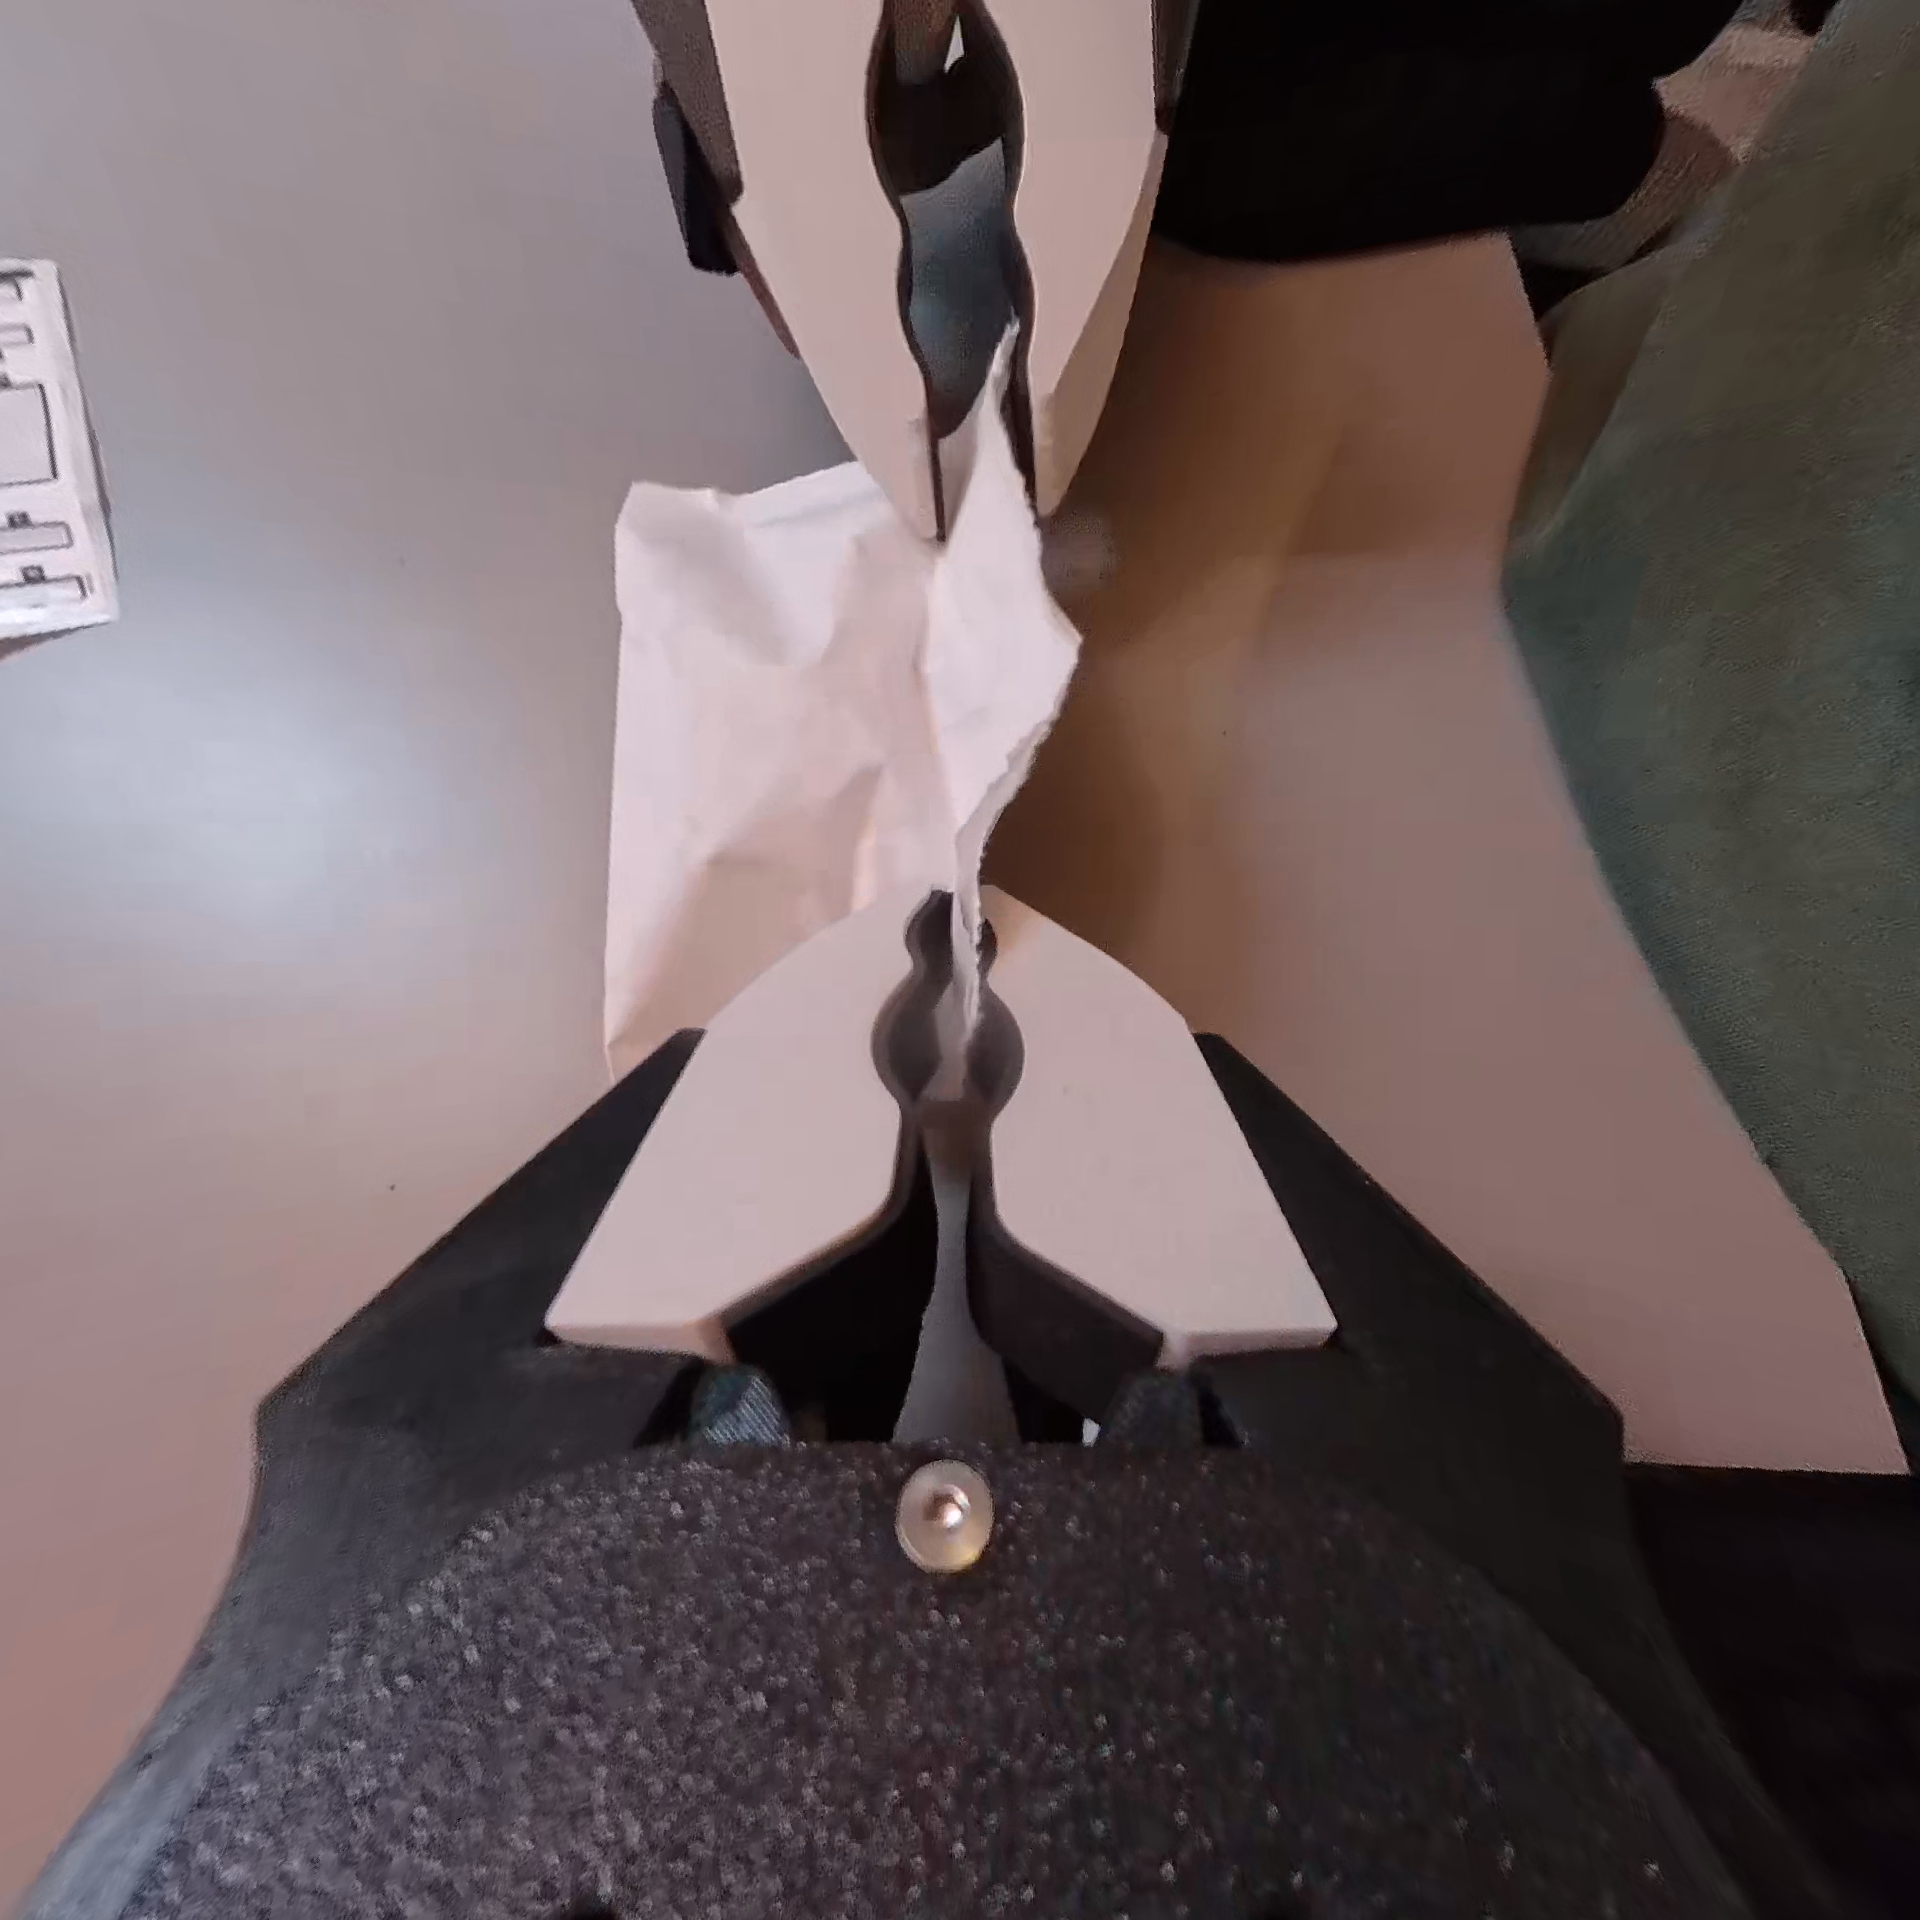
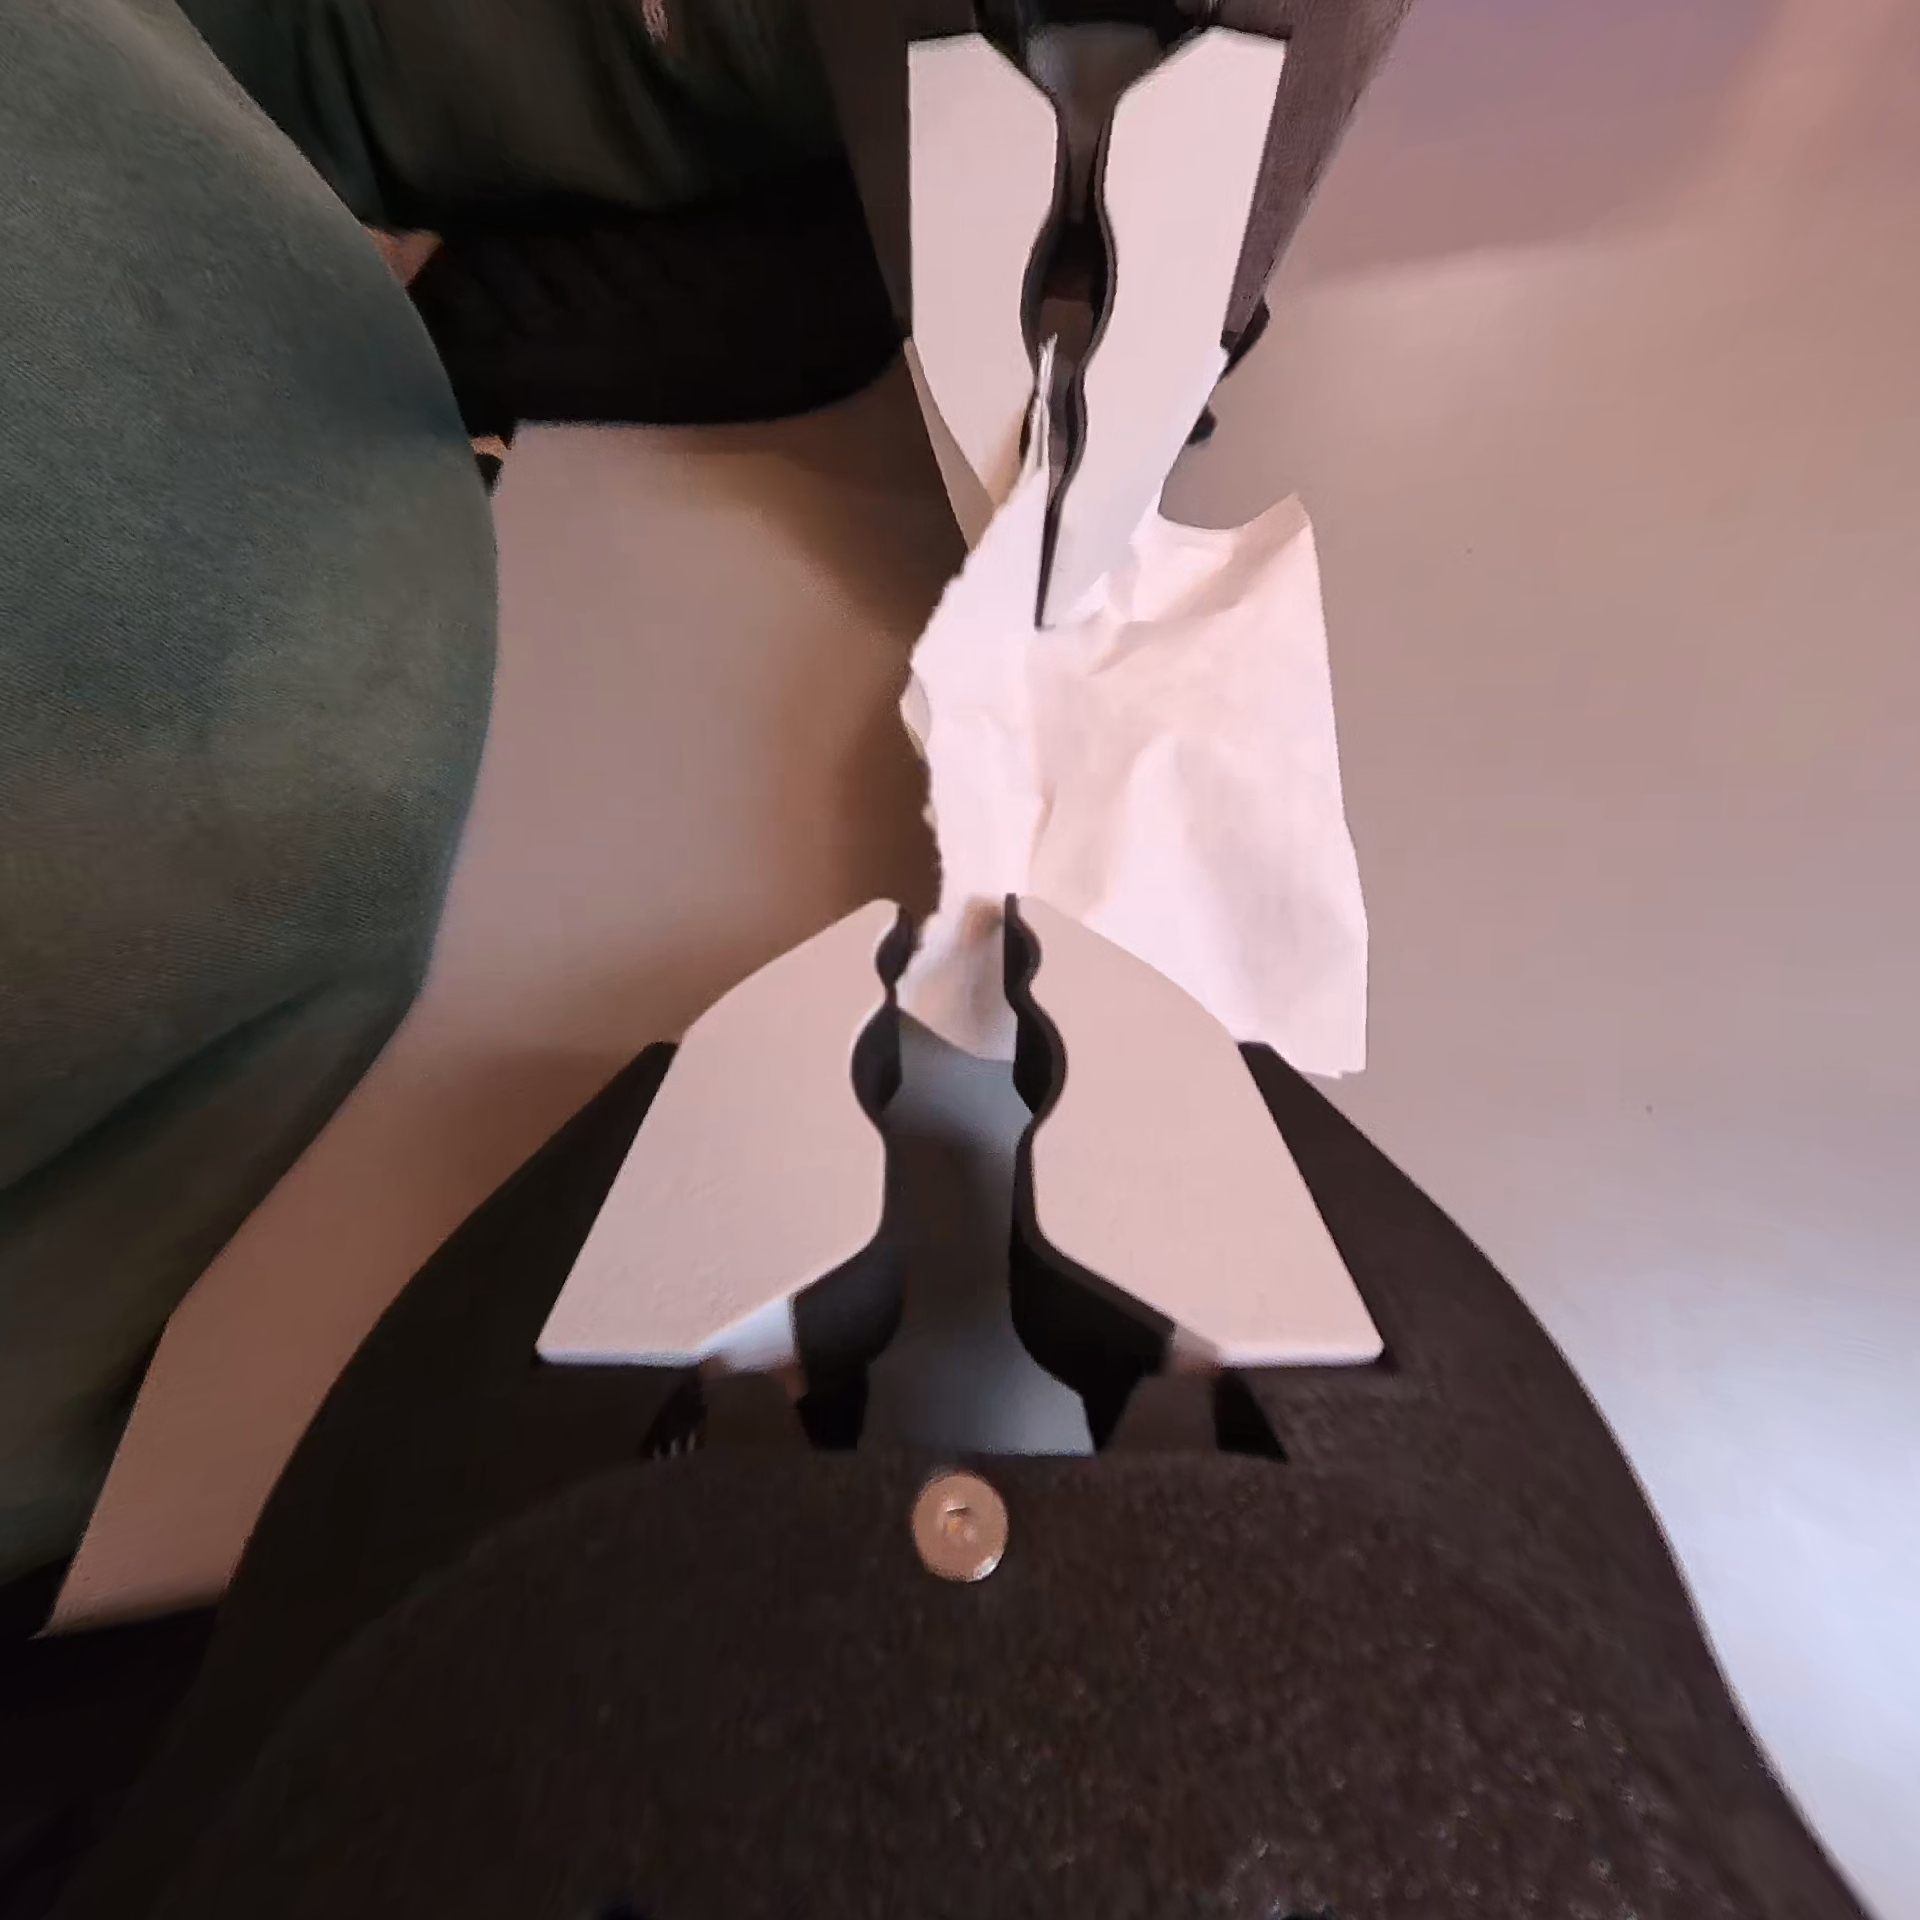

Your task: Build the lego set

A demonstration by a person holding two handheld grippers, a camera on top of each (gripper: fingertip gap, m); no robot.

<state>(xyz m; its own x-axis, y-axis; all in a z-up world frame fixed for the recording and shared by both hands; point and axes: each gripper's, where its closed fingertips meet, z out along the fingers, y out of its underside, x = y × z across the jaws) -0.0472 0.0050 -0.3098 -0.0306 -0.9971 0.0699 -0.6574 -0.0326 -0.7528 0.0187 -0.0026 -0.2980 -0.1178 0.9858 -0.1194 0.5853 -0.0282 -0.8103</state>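
Lego-set paper bag [image 1: 790, 707], one only, hangs in the air between the two claws, above the smooth, pale desk [image 1: 312, 831]. It is white, matte and crumpled, roughly rectangular, with a ragged, torn-looking edge running along the side that both claws grip. The left claw [image 1: 951, 935] has its two white, wedge-shaped fingers [image 1: 790, 1122] nearly together, a thin strip of the bag's edge pinched in the wavy dark slot between them. The right claw [image 2: 961, 914] is set a little wider, its two fingers parted by a narrow gap, with a bunched fold of the same bag squeezed at the tips; in the left wrist view it comes down from above onto the bag's upper corner [image 1: 971, 488]. Both claws have black, grainy plastic bodies, each with one shiny screw [image 1: 943, 1527] at the centre. One printed sheet [image 1: 42, 447] in grey and white lies flat on the desk, well apart from the bag. Green fabric [image 2: 208, 623] of a person's clothing fills one side, soft and slightly blurred
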